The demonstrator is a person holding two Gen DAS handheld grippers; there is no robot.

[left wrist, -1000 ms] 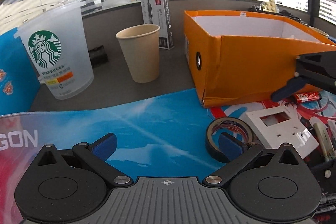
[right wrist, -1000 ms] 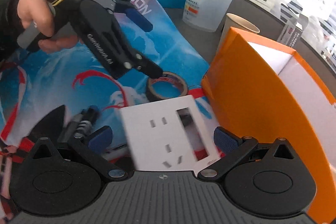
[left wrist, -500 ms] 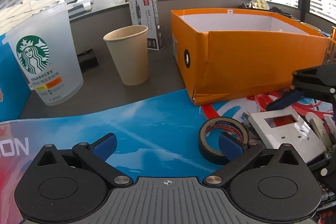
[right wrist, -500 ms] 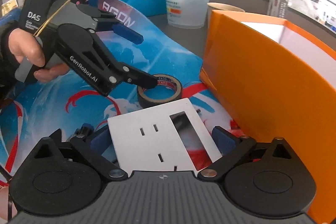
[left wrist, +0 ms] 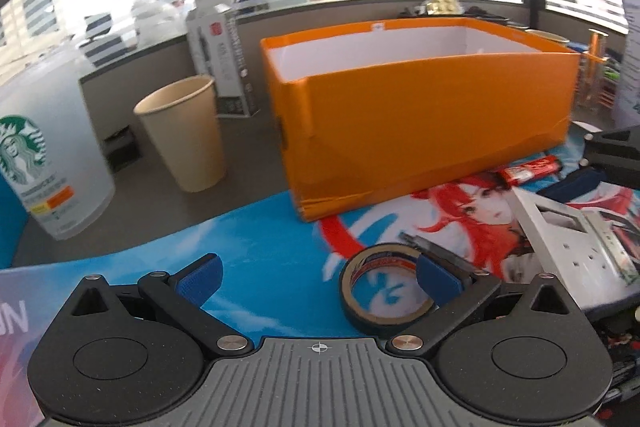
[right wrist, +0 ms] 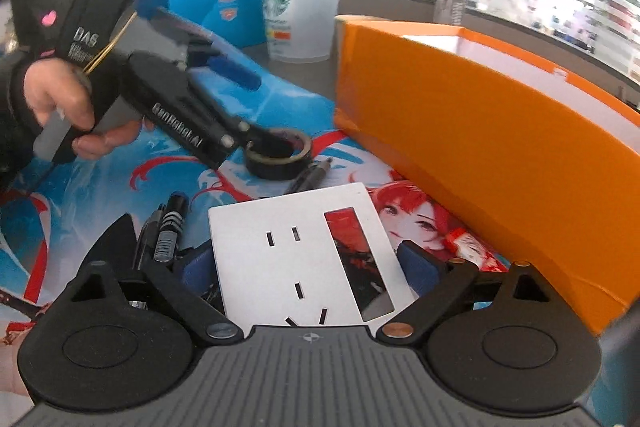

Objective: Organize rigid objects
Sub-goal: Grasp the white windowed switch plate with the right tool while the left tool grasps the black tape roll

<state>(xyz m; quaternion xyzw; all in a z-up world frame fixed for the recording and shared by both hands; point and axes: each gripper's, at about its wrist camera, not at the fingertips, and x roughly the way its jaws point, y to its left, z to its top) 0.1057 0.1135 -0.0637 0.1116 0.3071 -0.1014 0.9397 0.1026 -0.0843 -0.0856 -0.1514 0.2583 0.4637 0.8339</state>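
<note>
A black roll of tape (left wrist: 386, 287) lies flat on the printed mat. My left gripper (left wrist: 318, 277) is open, and its right finger (left wrist: 434, 281) dips inside the roll's hole. The roll also shows in the right wrist view (right wrist: 278, 153), with the left gripper (right wrist: 240, 103) over it. A white socket plate (right wrist: 304, 255) lies between the open fingers of my right gripper (right wrist: 308, 269); whether the pads touch it I cannot tell. It shows at the right of the left wrist view (left wrist: 576, 247). An open orange box (left wrist: 420, 111) stands behind.
A paper cup (left wrist: 184, 135), a Starbucks cup (left wrist: 44, 163) and a white carton (left wrist: 220, 51) stand behind the mat. Black markers (right wrist: 168, 227) lie left of the plate, a pen (right wrist: 308, 177) beyond it, and a red wrapper (right wrist: 468, 245) by the box (right wrist: 480, 131).
My left gripper swung right, bringing the tape roll closer with its right finger now inside the hole. My right gripper turned over the socket plate, which stays between its fingers.
</note>
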